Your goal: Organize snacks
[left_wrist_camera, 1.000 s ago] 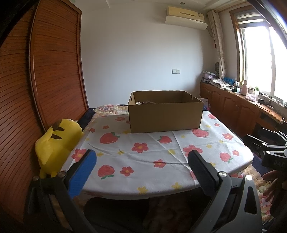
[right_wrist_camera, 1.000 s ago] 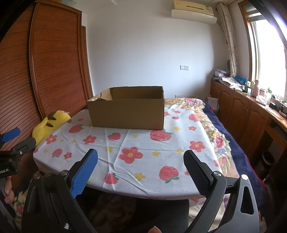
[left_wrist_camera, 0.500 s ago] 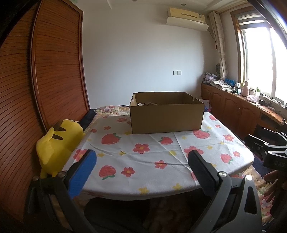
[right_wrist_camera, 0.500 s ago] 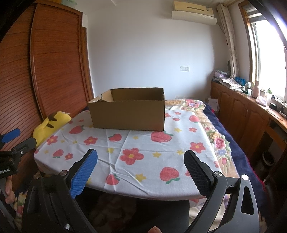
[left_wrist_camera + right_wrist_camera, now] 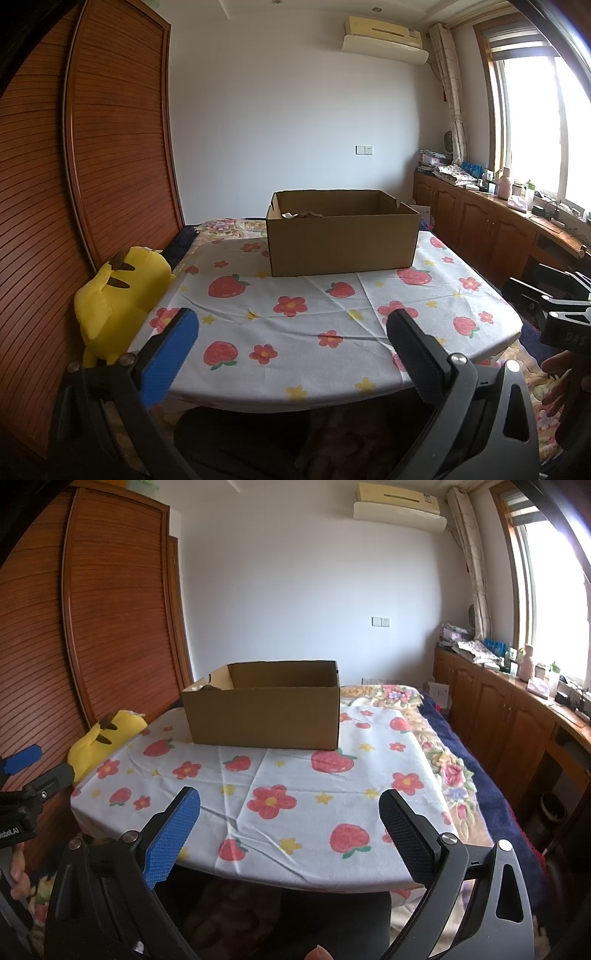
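White lettering "DAS" is printed on the black body of the right gripper [image 5: 565, 334], cut off at the frame edge. In the right wrist view, white lettering reading roughly "obot.AI" is printed on the left gripper [image 5: 14, 832], its start cropped.

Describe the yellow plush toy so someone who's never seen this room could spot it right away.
Find the table with the strawberry-and-flower cloth; an open cardboard box sits on it. Off the table's left edge, against the slatted wooden doors, slumps the plush toy. It is the only bright yellow thing there, with black-tipped ears.
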A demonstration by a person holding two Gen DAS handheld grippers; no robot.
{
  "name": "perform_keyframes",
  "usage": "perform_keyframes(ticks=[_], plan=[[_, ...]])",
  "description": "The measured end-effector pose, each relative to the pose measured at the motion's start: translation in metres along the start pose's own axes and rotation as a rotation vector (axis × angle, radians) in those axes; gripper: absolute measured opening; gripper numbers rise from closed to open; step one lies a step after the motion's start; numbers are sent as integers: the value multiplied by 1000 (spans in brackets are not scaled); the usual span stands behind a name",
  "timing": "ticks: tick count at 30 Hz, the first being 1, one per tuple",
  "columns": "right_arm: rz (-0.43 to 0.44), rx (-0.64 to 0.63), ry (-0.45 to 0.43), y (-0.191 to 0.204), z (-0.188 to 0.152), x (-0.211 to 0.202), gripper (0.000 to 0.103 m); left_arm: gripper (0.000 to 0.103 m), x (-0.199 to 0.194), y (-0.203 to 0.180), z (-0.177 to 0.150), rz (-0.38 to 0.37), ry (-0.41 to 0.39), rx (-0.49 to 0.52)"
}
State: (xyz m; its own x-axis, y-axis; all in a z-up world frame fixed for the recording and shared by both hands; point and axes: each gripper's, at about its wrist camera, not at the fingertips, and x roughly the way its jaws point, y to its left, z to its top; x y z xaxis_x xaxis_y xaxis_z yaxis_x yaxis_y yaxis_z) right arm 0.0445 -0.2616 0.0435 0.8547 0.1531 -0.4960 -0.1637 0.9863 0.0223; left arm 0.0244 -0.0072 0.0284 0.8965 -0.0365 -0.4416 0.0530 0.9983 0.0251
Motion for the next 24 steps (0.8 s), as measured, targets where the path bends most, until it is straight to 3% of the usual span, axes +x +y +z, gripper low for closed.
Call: perform_keyframes(ticks=[24], plan=[[-2,4,-12,2,5,-1,100,103,-1,0,0,2,-4,1]])
